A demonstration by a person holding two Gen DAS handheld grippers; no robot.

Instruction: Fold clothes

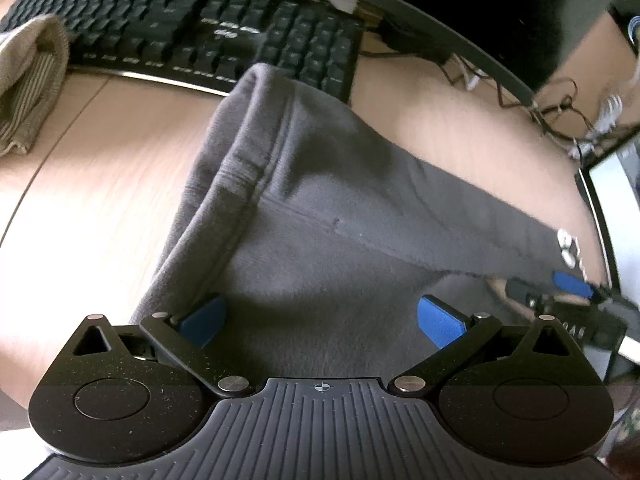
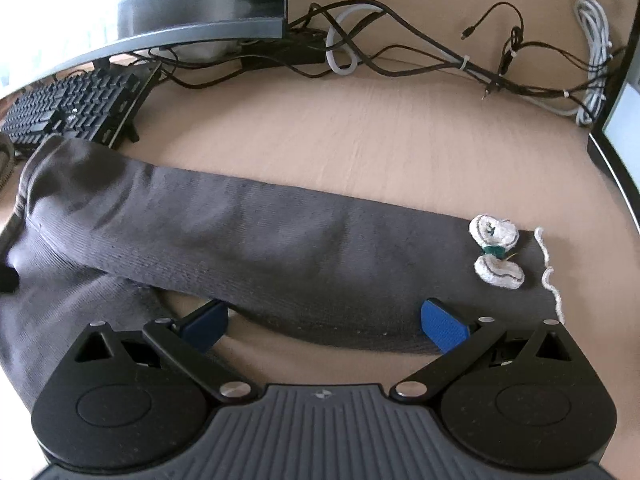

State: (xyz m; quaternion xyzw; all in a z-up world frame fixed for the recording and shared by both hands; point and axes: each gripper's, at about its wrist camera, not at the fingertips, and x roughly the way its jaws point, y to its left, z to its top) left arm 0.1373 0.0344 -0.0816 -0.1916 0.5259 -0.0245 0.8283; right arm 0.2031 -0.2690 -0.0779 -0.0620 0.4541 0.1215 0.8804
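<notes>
A dark grey knit garment (image 1: 320,216) lies on the light wooden desk (image 1: 100,184). One long sleeve (image 2: 256,240) is laid across it, running right to a cuff with a white crochet flower patch (image 2: 496,250) and white scalloped trim. My left gripper (image 1: 322,322) stands open just above the garment's body, nothing between its blue pads (image 1: 440,320). My right gripper (image 2: 324,324) is also open, low over the sleeve's near edge, its right pad (image 2: 442,326) against the cloth near the cuff. In the left wrist view the right gripper's blue tip (image 1: 572,284) shows at the far right.
A black keyboard (image 1: 192,28) sits behind the garment, under a curved monitor edge (image 2: 152,36). A beige striped cloth (image 1: 32,80) lies at the left. Tangled cables (image 2: 420,52) run along the back of the desk. A second screen (image 2: 620,128) stands at the right.
</notes>
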